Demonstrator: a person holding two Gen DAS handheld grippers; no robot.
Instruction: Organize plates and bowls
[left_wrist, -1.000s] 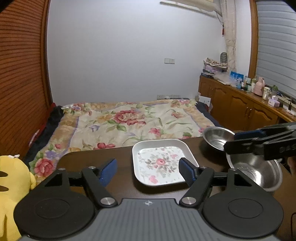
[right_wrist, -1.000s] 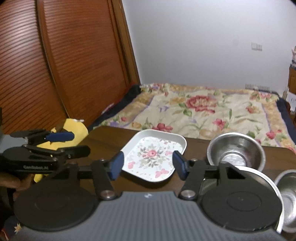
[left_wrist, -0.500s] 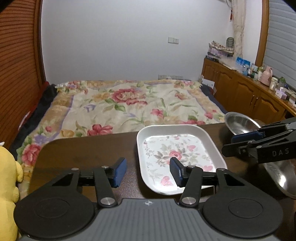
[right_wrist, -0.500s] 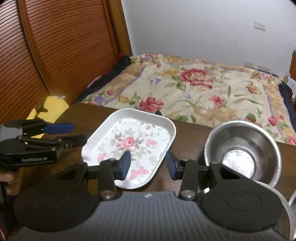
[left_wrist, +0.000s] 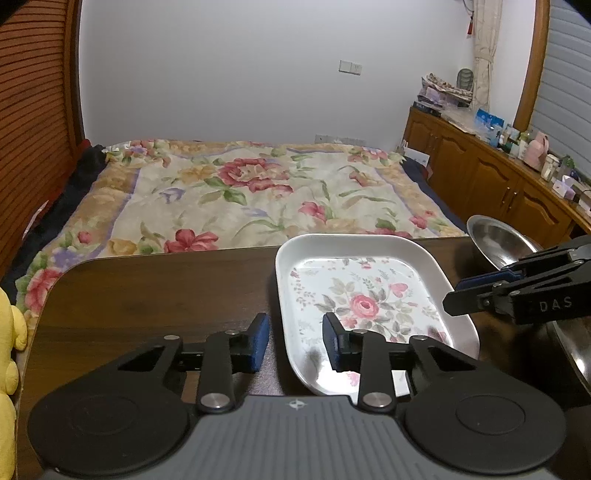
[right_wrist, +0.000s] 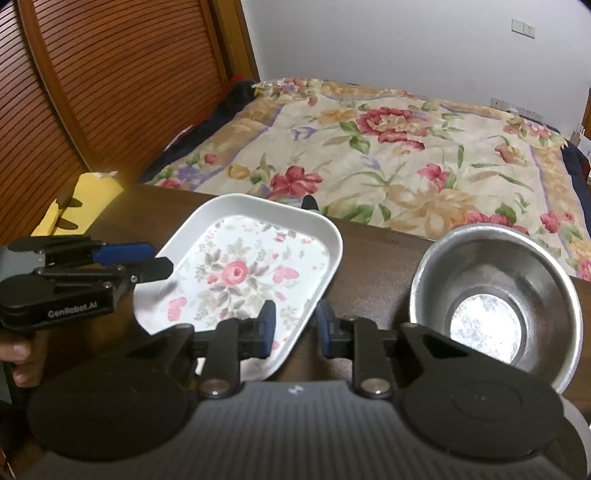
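Grippers both at the floral plate (left_wrist: 369, 295), one on each side, neither closed on it. Plate is a white rounded-rectangle dish with a rose print, lying flat on the dark wooden table (left_wrist: 155, 295), near the far edge, bed (left_wrist: 251, 192) beyond. Left gripper (left_wrist: 293, 341): jaws apart, straddling the plate's near-left rim, one blue pad outside on the table side, the other over the plate's floor; contact with the rim cannot be told. Right gripper (right_wrist: 293, 326): jaws apart, straddling the plate's near-right rim, again with a gap showing on both sides. In the right wrist view the left gripper shows side-on at the plate's left edge, a hand below it. Steel bowl (right_wrist: 495, 295) stands upright just beside the plate to the right, apart from it; the rim of a larger steel vessel (left_wrist: 569, 354) shows at the right edge of the left view, partly hidden. Yellow plush toy (left_wrist: 9, 332) at the table's left edge. Step in hand, as judged: taking hold of the plate by two opposite rims, nothing yet stacked. Next move calls for closing both pairs of jaws on the thin rim together, then lifting level; a shallow bite could let the glossy plate slip or tip.
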